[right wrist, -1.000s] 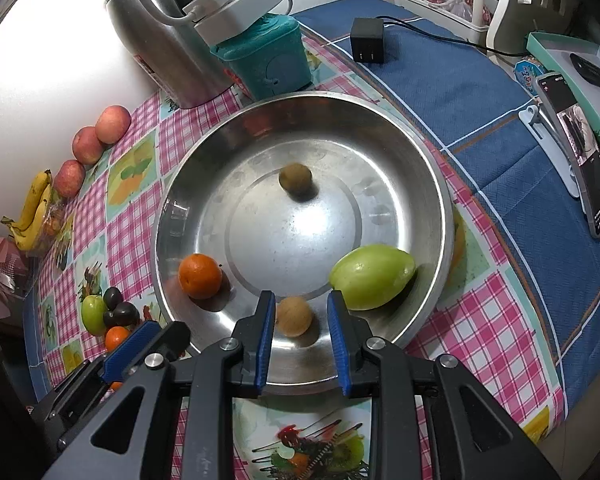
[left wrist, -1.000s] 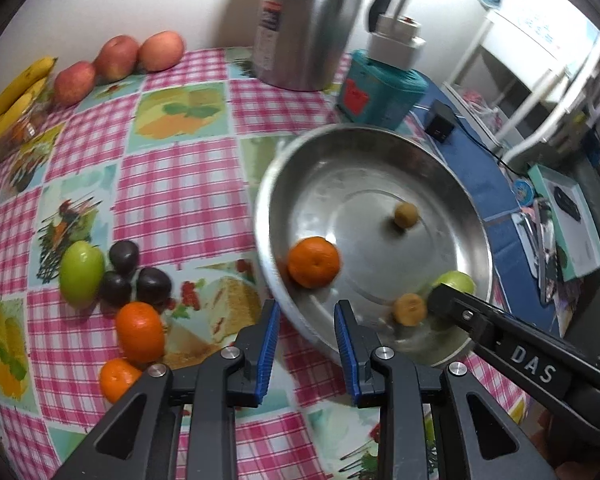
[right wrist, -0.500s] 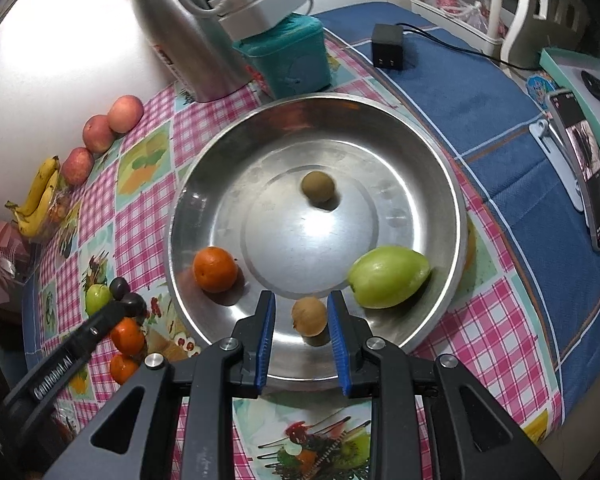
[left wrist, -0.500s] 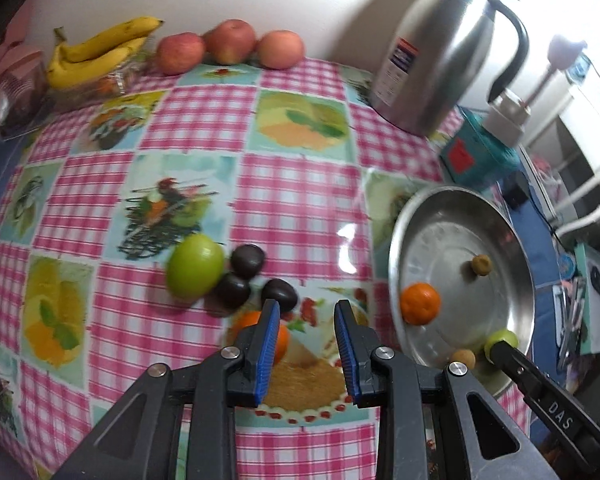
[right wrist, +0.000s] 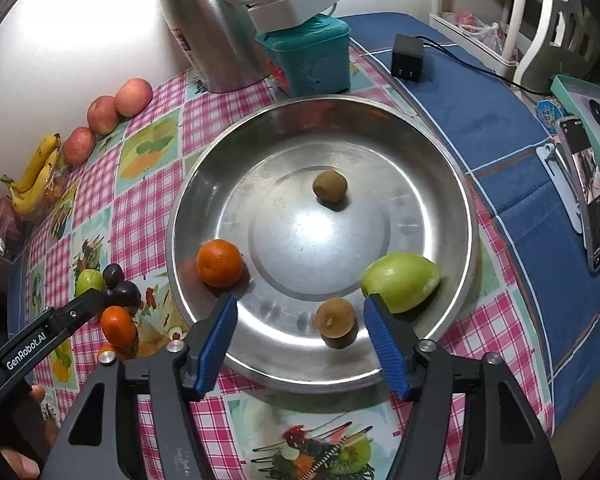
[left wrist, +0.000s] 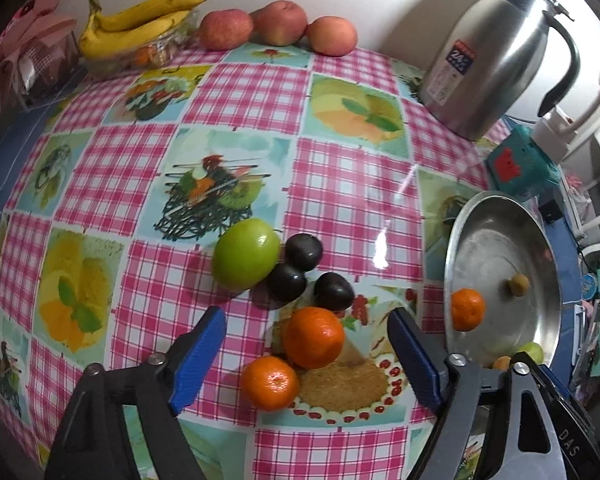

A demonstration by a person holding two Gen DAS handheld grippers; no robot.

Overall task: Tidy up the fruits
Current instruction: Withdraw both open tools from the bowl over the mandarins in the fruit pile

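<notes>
I see a tabletop (left wrist: pixel 340 184) with a pink checked cloth full of fruit pictures, and a blue cloth (right wrist: pixel 472 120) next to it by a white wall. The steel jug (left wrist: pixel 488 60) has a label that says "24". One gripper arm reads "GenRobot.AI", the other "DAS". My left gripper (left wrist: pixel 306 354) is wide open around two oranges (left wrist: pixel 314 336), holding nothing. My right gripper (right wrist: pixel 302 340) is wide open over the metal bowl (right wrist: pixel 440 152), by a small brown fruit (right wrist: pixel 335 317).
</notes>
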